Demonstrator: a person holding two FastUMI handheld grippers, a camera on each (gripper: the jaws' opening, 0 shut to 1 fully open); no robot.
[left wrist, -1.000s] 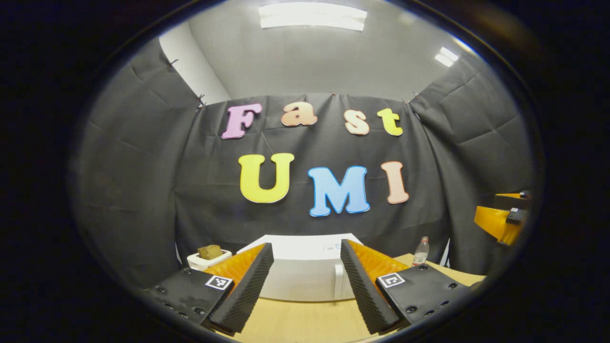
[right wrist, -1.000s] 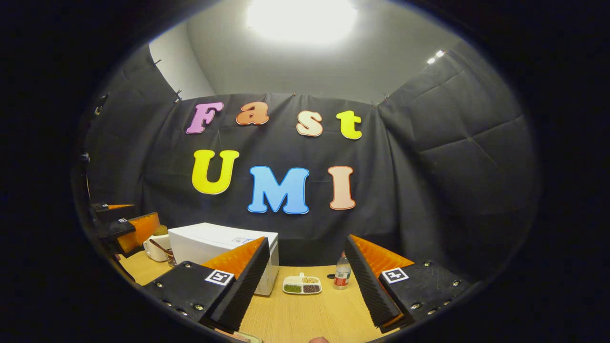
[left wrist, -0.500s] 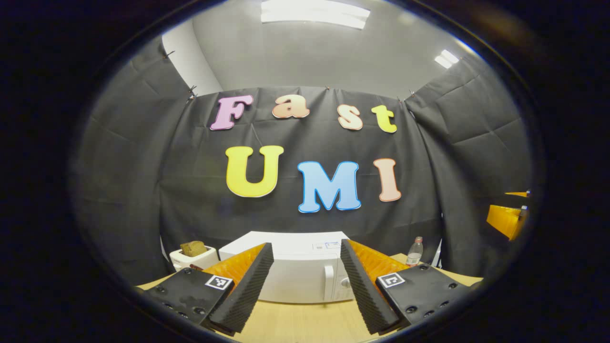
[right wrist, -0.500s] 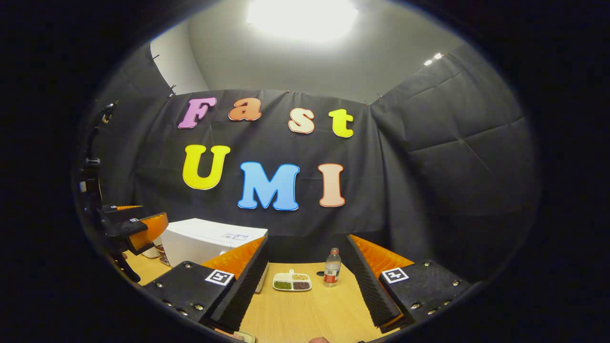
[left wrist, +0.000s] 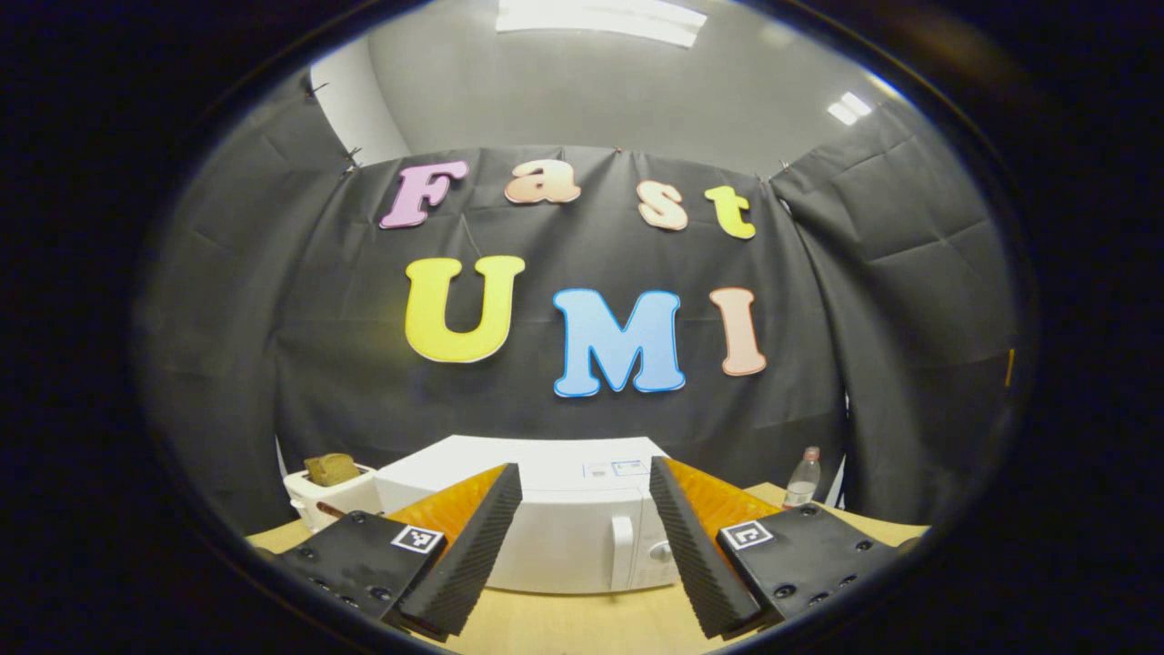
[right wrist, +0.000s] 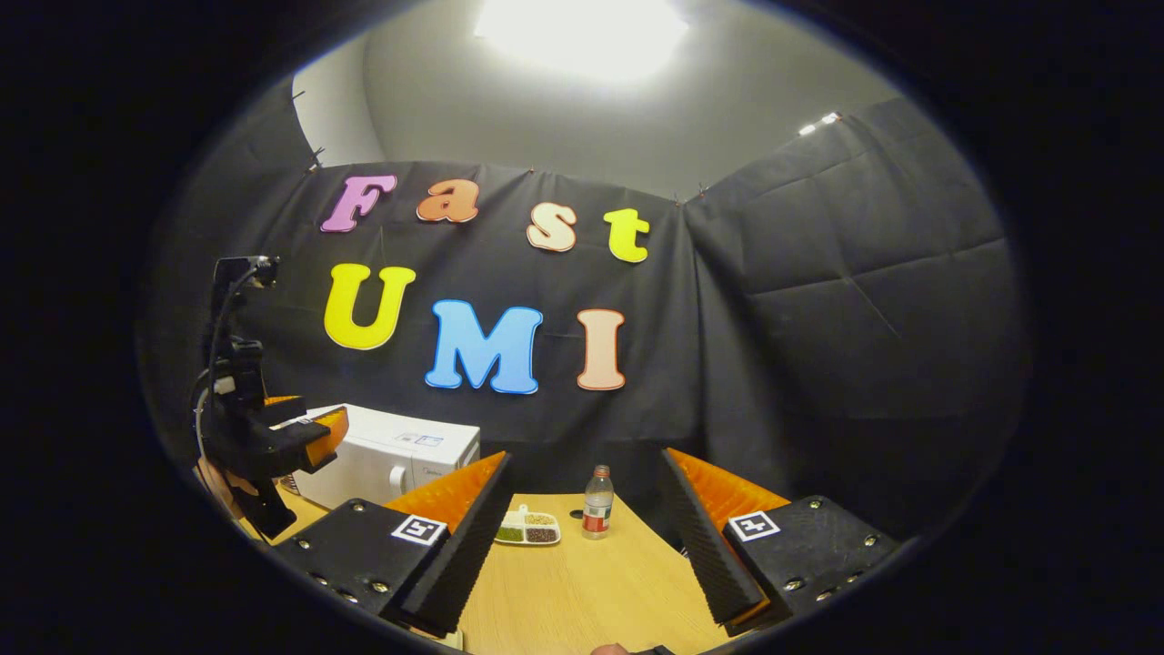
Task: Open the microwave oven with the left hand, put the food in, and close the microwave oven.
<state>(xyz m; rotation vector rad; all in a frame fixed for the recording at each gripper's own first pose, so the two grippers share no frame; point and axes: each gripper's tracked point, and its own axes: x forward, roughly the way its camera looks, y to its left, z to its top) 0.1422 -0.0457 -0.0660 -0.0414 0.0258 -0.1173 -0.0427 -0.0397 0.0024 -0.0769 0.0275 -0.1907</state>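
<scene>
A white microwave (left wrist: 555, 532) stands on the wooden table straight ahead of my left gripper (left wrist: 583, 473), its door shut and its upright handle (left wrist: 622, 552) toward the right side. My left gripper is open and empty, a short way from the door. In the right gripper view the microwave (right wrist: 391, 459) sits at the left, with the left gripper (right wrist: 314, 435) hovering before it in a hand. A small white divided dish of food (right wrist: 527, 529) lies on the table ahead of my right gripper (right wrist: 587, 464), which is open and holds nothing.
A white toaster with a bread slice (left wrist: 329, 484) stands left of the microwave. A plastic bottle (right wrist: 597, 503) stands just right of the dish, also at the right as bottle (left wrist: 802, 479). Black cloth walls close the back and sides. Bare tabletop (right wrist: 591, 591) lies between the right fingers.
The left gripper has drawn nearer to the microwave, which looks larger and more centred. The right gripper view has swung rightward, so the microwave slid left and the dish and bottle moved toward centre.
</scene>
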